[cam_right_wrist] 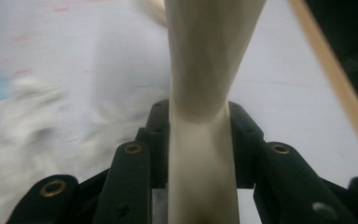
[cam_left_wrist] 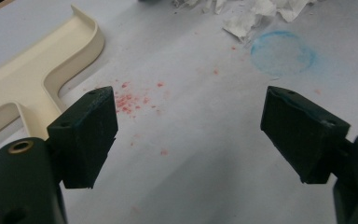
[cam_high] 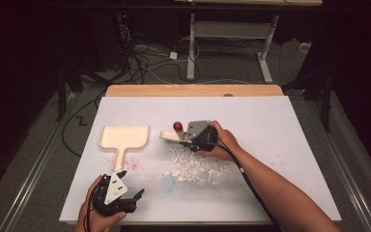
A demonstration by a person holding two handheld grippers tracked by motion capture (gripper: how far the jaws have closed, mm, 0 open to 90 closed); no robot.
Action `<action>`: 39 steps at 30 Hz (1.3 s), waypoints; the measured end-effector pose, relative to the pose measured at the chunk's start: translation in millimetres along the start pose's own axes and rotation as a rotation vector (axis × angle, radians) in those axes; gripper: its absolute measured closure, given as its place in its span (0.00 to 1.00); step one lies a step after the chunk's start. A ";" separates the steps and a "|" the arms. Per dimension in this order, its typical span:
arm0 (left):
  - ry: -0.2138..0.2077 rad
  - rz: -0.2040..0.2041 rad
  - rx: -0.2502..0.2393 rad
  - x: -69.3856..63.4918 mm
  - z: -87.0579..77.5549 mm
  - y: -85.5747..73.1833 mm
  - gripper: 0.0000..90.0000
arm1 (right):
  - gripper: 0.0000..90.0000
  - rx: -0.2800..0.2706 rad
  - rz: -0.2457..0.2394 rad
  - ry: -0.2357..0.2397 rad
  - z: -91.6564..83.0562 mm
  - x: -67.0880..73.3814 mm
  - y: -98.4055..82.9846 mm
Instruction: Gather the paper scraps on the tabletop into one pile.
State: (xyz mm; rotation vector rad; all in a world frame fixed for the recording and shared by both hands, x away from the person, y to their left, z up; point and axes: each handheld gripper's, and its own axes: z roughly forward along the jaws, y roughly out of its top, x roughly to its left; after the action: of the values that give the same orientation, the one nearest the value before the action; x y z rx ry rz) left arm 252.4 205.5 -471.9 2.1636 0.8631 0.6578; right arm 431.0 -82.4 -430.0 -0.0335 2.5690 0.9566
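Observation:
A cream dustpan (cam_high: 124, 137) lies flat on the white board (cam_high: 270, 121), its handle pointing toward the person. My left gripper (cam_high: 130, 183) sits open near the board's front edge, just below the handle's end. In the left gripper view the jaws (cam_left_wrist: 191, 126) stand wide apart over bare board, with the dustpan (cam_left_wrist: 32, 79) to their left. My right gripper (cam_high: 189, 139) is shut on a cream brush handle (cam_high: 166, 136) that has a red knob (cam_high: 178, 126) above it. In the right gripper view that handle (cam_right_wrist: 205, 93) runs up between the closed jaws (cam_right_wrist: 200, 140). A pile of white paper scraps (cam_high: 198, 166) lies under and in front of the right hand.
Red specks (cam_high: 134, 164) are scattered beside the dustpan handle, and a faint blue ring (cam_high: 168, 183) marks the board near the scraps. The same blue ring (cam_left_wrist: 283, 52) and red specks (cam_left_wrist: 133, 100) appear ahead of the left jaws. Cables and a desk frame (cam_high: 232, 43) stand beyond the table.

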 end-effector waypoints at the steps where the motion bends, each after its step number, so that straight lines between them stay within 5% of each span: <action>1: -0.002 -0.002 -0.004 -0.4 -0.1 0.5 0.20 | 0.75 0.008 -0.058 0.030 -6.8 13.0 -1.2; 4: -0.006 0.002 -0.007 -1.2 -0.4 2.0 0.20 | 0.75 0.004 -0.080 0.080 -19.2 23.0 -4.0; 10: -0.010 -0.005 -0.019 -1.6 0.2 3.0 0.20 | 0.75 -0.027 -0.077 0.083 -41.6 28.4 -7.8; 17: -0.017 0.012 -0.009 -3.0 1.4 4.3 0.20 | 0.75 -0.074 -0.022 -0.020 -70.4 25.9 -13.7; 18: -0.021 0.011 -0.010 -2.9 1.4 4.4 0.20 | 0.75 -0.094 0.021 -0.059 -84.0 24.2 -15.6; 21: -0.020 0.015 -0.011 -3.6 1.1 4.7 0.20 | 0.75 -0.102 0.049 -0.098 -97.6 21.3 -17.9; 26: -0.013 0.003 -0.026 -3.2 -1.4 4.9 0.21 | 0.75 0.006 0.139 -0.209 -133.9 19.4 -26.5; 27: -0.013 -0.001 -0.028 -3.0 -1.6 5.0 0.21 | 0.75 0.055 0.193 -0.262 -144.1 20.1 -32.4; 30: -0.016 0.004 -0.028 -2.9 -1.0 5.8 0.21 | 0.75 0.090 0.250 -0.293 -151.4 20.8 -40.1; 31: -0.015 0.010 -0.027 -3.2 -0.6 6.3 0.21 | 0.75 0.144 0.298 -0.362 -155.7 24.3 -47.0; 33: -0.008 0.036 -0.031 -3.2 0.2 7.5 0.21 | 0.75 0.163 0.309 -0.390 -156.3 26.4 -49.7; 35: -0.011 0.044 -0.029 -4.1 0.6 7.9 0.21 | 0.75 0.208 0.390 -0.448 -153.3 32.1 -63.3; 36: -0.015 0.043 -0.029 -4.2 1.2 8.2 0.21 | 0.75 0.208 0.390 -0.448 -153.3 32.1 -63.3; 37: -0.017 0.043 -0.030 -4.3 2.2 8.6 0.21 | 0.75 0.274 0.412 -0.489 -144.2 32.8 -72.9; 39: -0.018 0.051 -0.029 -5.1 3.2 9.7 0.21 | 0.75 0.301 0.421 -0.507 -140.2 33.5 -75.6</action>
State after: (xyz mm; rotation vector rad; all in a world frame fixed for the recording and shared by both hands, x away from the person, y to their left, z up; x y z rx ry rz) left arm 254.9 195.2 -467.5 2.1689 0.7869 0.6714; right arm 362.1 -225.2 -393.3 0.7586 2.2391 0.5932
